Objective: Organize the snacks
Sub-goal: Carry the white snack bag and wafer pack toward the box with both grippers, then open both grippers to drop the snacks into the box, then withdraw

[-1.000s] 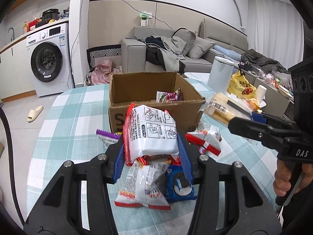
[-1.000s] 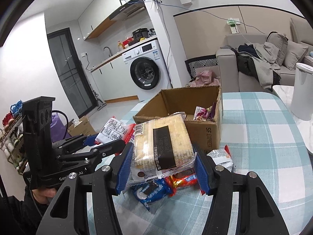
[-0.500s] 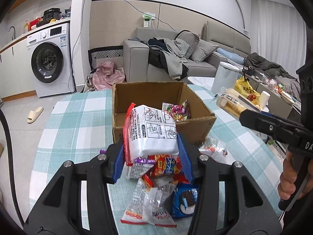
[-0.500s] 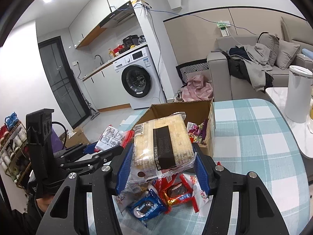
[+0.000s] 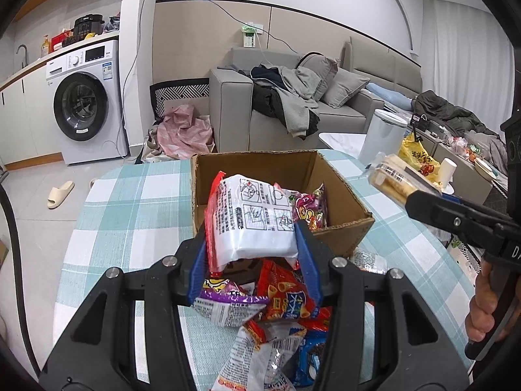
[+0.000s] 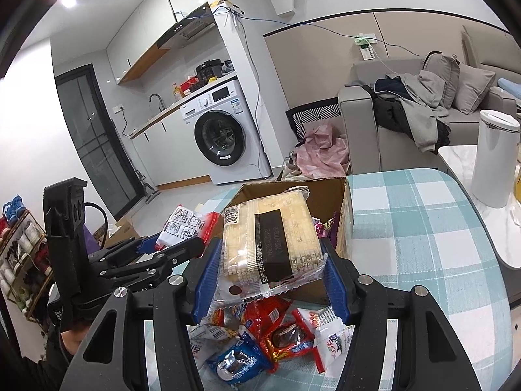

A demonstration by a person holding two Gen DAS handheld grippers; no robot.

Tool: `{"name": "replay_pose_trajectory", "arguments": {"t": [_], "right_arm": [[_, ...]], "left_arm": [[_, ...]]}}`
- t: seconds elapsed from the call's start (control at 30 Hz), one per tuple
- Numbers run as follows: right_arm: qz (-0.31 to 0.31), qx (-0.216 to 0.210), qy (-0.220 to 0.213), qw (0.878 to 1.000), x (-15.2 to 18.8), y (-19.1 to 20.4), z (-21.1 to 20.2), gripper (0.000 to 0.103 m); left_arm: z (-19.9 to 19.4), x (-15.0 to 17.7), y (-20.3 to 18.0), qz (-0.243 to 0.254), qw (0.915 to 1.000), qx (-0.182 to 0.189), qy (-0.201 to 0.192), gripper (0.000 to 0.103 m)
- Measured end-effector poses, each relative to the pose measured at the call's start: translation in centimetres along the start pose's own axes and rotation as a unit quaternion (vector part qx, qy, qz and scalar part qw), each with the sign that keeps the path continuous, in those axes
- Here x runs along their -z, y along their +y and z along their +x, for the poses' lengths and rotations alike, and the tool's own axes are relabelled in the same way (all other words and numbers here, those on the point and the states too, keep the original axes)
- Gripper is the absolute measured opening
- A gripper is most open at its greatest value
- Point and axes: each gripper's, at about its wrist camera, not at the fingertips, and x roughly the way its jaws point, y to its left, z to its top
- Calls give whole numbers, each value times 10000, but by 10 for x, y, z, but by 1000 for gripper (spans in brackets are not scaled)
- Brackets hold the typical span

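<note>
Snacks sit in a loose pile (image 5: 270,319) on the checked table (image 5: 130,208), just in front of the open cardboard box (image 5: 338,195). Above that pile, the left gripper (image 5: 252,247) clamps a white packet (image 5: 254,221) and the right gripper (image 6: 270,277) clamps a cracker pack (image 6: 270,244), both raised near the box's front edge. Only the left view shows a colourful candy bag (image 5: 309,208) inside the box; the right view's pack hides most of the inside.
</note>
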Motion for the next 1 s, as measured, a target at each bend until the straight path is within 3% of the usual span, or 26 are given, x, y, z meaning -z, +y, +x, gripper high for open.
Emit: {"name": "replay_pose_trajectory", "arguments": {"t": [1.0], "right_arm": [[286,223,491,9981,-7,-25,86,58]], "left_arm": [[84,-15,11,141,9990,-262,347,46]]}}
